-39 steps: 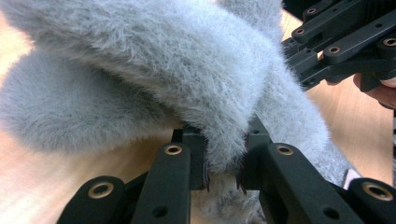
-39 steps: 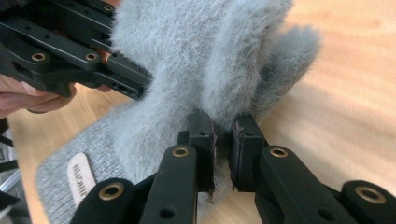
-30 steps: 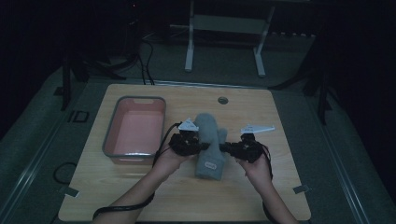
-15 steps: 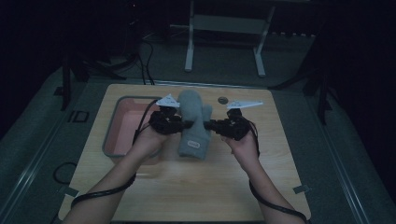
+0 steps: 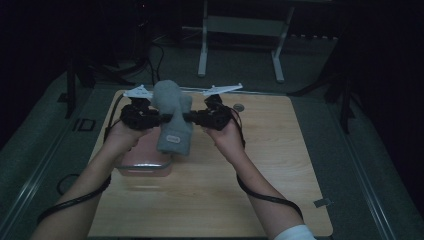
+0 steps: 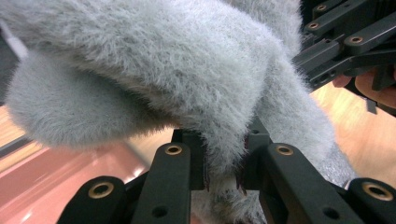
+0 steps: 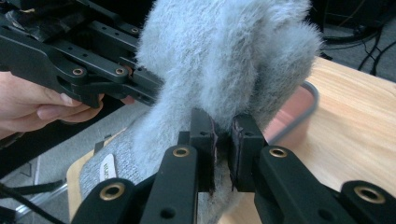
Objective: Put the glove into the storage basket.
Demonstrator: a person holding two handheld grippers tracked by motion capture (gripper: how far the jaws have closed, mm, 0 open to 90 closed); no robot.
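While clamped on opposite sides by left gripper (image 5: 159,119) and right gripper (image 5: 192,117), fuzzy grey slipper (image 5: 172,117) hangs above table's (image 5: 280,165) far-left corner, over pink tray (image 5: 145,162), probably for dropping inside.

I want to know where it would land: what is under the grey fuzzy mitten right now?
The grey fuzzy mitten hangs between both grippers over the near right edge of the pink tray and the wooden table. The tray's inside beneath it is hidden.

Probably a dim lab or studio: a lone wooden table (image 5: 280,165), metal stand legs (image 5: 240,45), floor cables (image 5: 150,55).
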